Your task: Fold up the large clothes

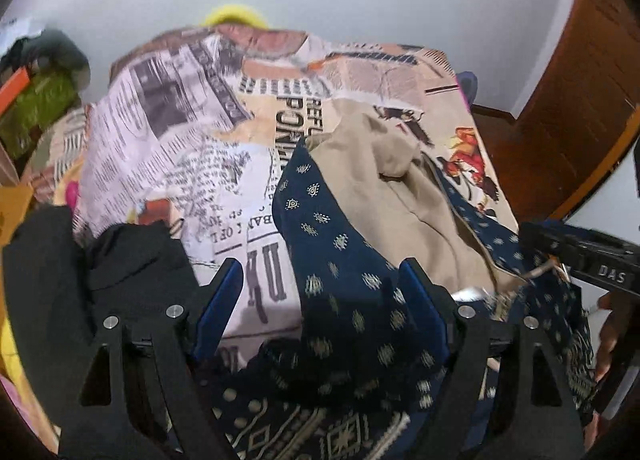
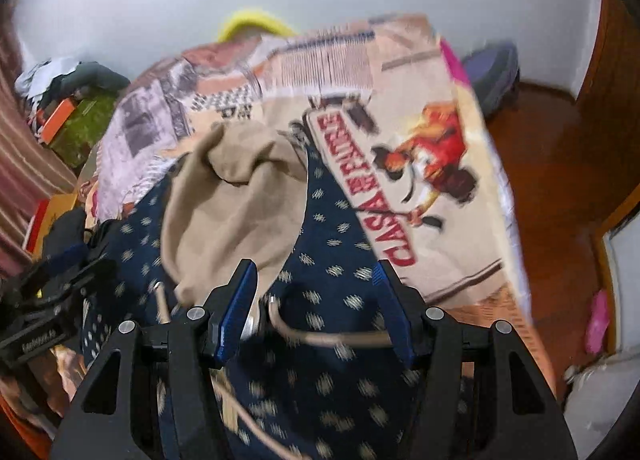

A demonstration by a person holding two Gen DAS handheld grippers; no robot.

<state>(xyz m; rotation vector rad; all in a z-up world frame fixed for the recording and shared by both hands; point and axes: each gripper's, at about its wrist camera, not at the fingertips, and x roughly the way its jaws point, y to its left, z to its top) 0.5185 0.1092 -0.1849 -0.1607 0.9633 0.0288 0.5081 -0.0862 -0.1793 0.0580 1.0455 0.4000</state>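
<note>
A navy garment with small cream motifs [image 1: 340,268] lies crumpled on a bed covered with a newspaper-print sheet [image 1: 168,131]. Its beige lining [image 1: 404,195] is turned outward. My left gripper [image 1: 320,284] is open, and a fold of the navy cloth lies between its blue pads. My right gripper [image 2: 316,288] is open above the same navy garment [image 2: 328,340], with the beige lining [image 2: 224,211] just beyond its left finger. A beige drawstring [image 2: 320,338] crosses between the right fingers. The right gripper's body shows at the right edge of the left wrist view [image 1: 592,256].
A black garment [image 1: 80,280] lies at the left of the bed. The bed's right edge [image 2: 508,219] drops to a wooden floor [image 2: 560,163]. A wooden door [image 1: 580,71] stands at the right. Clutter with a green bag [image 1: 36,107] sits far left.
</note>
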